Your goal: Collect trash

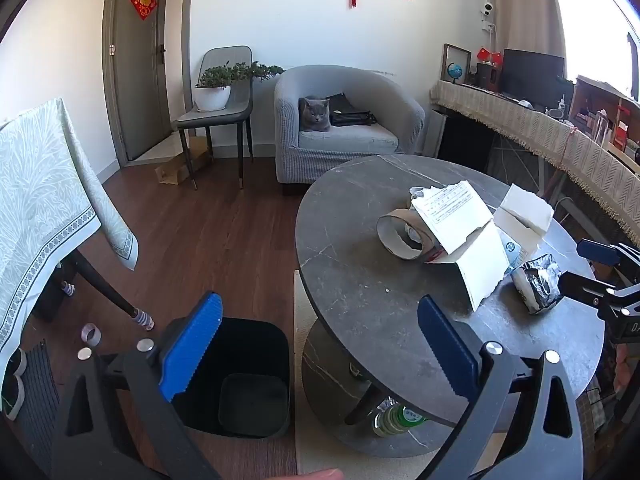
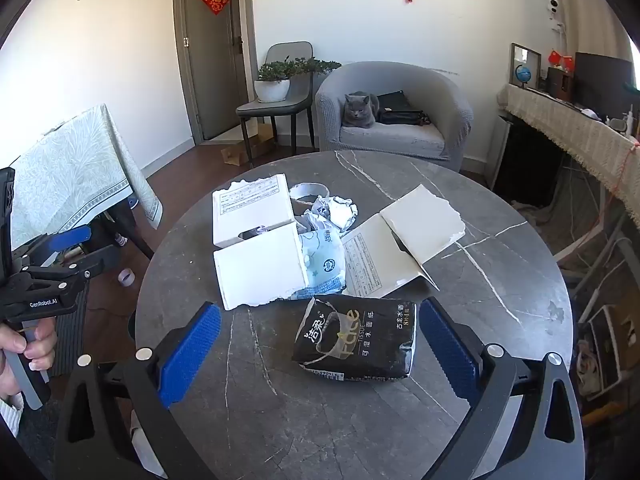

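The black bin [image 1: 240, 376] is half hidden behind the left gripper [image 1: 320, 356], and the crumpled paper [image 2: 334, 210] at twelve o'clock of the torn white boxes [image 2: 256, 248] is hard to read. On the round table [image 2: 500, 280], the black tissue wrapper [image 2: 356, 340] lies between the right gripper's [image 2: 320, 356] fingers, untouched. Both grippers gape fully wide, holding nothing.

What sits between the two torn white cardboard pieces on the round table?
In the right wrist view, a light blue printed wrapper and crumpled paper lie between the left cardboard piece and the right cardboard piece.
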Demonstrator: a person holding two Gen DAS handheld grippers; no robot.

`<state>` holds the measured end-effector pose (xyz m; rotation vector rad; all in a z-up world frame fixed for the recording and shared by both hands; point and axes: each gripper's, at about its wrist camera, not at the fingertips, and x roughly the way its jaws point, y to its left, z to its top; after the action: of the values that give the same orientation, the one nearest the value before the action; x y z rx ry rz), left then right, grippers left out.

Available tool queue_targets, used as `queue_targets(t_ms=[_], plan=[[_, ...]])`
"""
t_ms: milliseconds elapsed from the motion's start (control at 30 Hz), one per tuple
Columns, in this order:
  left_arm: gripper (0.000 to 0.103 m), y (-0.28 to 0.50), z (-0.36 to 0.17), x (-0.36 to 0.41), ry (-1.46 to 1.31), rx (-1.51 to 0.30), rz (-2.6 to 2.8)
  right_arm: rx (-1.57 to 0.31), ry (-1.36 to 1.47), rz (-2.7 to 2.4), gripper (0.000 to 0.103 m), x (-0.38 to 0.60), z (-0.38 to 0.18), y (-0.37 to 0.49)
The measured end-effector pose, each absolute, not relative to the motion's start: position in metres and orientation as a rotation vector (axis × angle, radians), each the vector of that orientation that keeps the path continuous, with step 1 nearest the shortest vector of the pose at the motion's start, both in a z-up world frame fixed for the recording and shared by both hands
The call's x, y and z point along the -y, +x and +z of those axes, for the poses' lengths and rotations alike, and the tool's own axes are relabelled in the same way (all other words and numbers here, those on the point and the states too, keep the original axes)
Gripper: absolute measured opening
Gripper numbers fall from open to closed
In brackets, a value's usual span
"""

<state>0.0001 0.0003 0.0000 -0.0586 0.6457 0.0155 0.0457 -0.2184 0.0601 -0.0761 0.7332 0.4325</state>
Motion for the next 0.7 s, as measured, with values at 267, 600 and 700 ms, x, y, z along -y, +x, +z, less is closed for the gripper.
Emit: queue_targets(t_ms=[267,600,700], plan=[[0.100,0.0002,0.0002,-0.0016,-0.058,-0.645,0.018,-0.730,-0.076,0.433,0.100,0.2185,0.0600,0.0456],[0.100,0.0001,0.0000,-0.0001,-0.053,-0.647,0.018,-0.730,-0.077,0.431,0.100,0.2183,0.0599,0.0455],[0.100,0.0002,-0.0001,0.0001,-0.052,-0.648,0.019,-0.730,-0.077,0.431,0.100,0.2184,0.0599,0.0454]])
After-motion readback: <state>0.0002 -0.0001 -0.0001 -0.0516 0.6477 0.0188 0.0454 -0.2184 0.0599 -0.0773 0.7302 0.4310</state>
